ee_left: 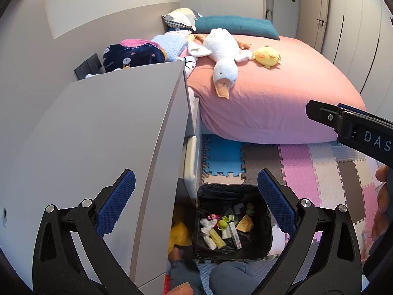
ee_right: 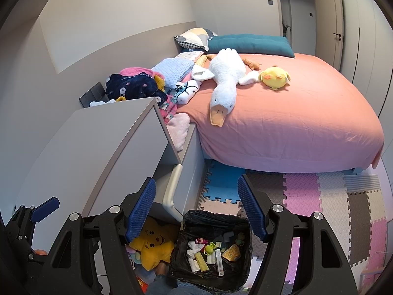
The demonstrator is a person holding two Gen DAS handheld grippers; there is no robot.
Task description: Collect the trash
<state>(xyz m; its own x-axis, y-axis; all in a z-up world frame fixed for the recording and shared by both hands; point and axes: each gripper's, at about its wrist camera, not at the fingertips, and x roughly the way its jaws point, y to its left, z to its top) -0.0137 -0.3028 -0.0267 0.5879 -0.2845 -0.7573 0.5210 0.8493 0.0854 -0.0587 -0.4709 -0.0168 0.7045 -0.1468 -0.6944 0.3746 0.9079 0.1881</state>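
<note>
A bin lined with a black bag stands on the floor mat at the foot of the grey cabinet. It holds trash: crumpled tissues, wrappers and small plastic bits. My left gripper hangs open above the bin with nothing between its blue pads. In the right wrist view the same bin and its trash lie below my right gripper, which is also open and holds nothing. One blue finger of the left gripper shows at the lower left there.
A grey cabinet fills the left, with a rounded drawer front beside the bin. A yellow star plush lies left of the bin. The pink bed carries a white goose plush, a yellow chick and piled clothes. Foam puzzle mats cover the floor.
</note>
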